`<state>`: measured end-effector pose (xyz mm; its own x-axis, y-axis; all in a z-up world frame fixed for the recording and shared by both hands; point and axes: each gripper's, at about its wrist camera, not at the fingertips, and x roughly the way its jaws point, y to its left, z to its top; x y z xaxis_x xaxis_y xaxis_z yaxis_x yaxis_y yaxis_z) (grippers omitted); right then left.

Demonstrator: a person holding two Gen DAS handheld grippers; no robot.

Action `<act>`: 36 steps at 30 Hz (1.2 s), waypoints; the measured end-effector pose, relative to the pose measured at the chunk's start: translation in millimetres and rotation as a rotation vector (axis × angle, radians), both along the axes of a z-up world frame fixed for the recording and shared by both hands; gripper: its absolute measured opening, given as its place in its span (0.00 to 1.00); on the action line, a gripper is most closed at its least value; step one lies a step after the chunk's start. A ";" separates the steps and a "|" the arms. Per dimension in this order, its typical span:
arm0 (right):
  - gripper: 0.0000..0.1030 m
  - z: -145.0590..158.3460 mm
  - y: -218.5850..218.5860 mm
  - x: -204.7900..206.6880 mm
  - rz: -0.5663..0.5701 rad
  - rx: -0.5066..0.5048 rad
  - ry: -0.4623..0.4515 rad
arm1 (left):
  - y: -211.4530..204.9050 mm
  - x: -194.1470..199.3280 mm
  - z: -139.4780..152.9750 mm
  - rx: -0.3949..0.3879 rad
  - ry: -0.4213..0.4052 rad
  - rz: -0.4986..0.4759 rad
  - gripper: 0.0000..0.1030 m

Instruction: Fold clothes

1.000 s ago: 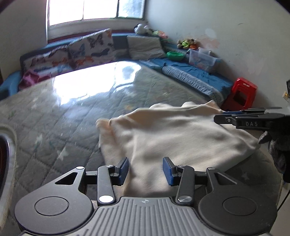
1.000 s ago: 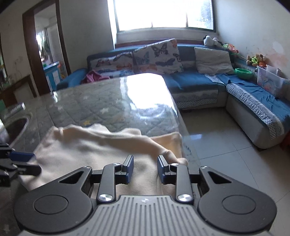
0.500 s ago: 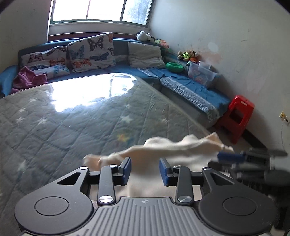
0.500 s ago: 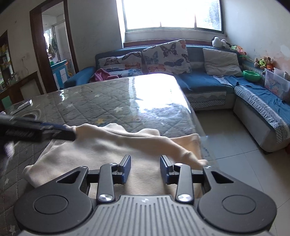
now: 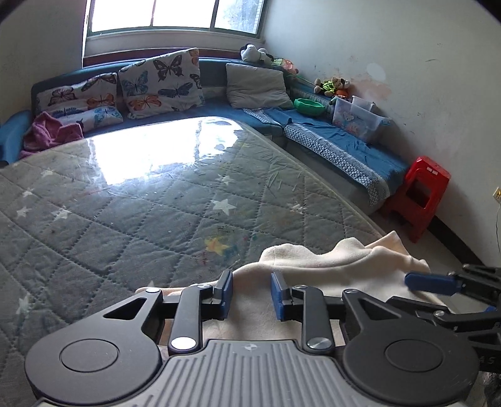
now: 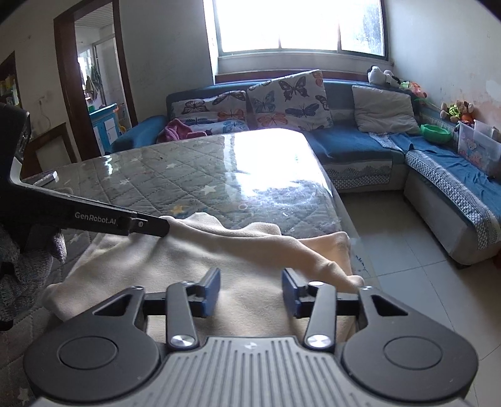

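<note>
1. My left claw (image 5: 252,281) sits low over the near edge of the cloth (image 5: 328,269). Its jaws have just been closing, and only a narrow gap is left between the blue pads.
2. A raised fold of the cloth lies in that gap. From the right wrist view the cloth peaks up at the left claw's tip (image 6: 164,226), but I cannot tell whether the pads actually bite it.
3. A grey gloved hand (image 6: 26,263) shows behind that claw at the left edge of the right wrist view.
4. My right claw (image 6: 250,281) has just been opening. Its jaws stand spread, with the cloth (image 6: 219,256) under and between them, and neither pad presses on it.
5. The cream cloth lies rumpled at the near right corner of the counter (image 5: 125,219), and one end reaches the counter's right edge, just beside the right claw.
6. A ridge in the cloth runs from the left claw's tip across towards that end.
7. Beyond the cloth the counter has a grey quilted cover with stars, glossy under the window glare.
8. A red stool (image 5: 422,194) stands on the floor to the right, by the wall.
9. A blue sofa (image 6: 360,147) wraps round the far side, carrying butterfly cushions (image 6: 291,100).
10. The window (image 6: 297,25) is above the sofa.
</note>
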<state>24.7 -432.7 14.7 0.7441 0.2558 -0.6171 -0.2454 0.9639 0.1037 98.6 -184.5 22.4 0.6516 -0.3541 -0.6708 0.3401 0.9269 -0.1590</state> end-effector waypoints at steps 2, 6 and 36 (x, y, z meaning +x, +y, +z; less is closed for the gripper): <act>0.50 0.8 2.7 -5.9 0.007 0.000 -0.002 | 3.1 -5.5 1.8 0.002 -0.001 0.005 0.35; 0.57 -4.2 9.3 -17.0 0.020 -0.037 0.000 | 6.1 -19.2 5.9 0.022 -0.010 0.014 0.46; 0.92 -12.2 30.1 -50.5 -0.016 -0.065 -0.001 | 30.8 -87.3 -3.8 0.055 0.002 0.050 0.64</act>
<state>-25.9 -402.6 2.5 0.7483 0.2034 -0.6314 -0.2300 0.9723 0.0407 11.4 -153.7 18.6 0.6663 -0.2838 -0.6895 0.2932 0.9500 -0.1078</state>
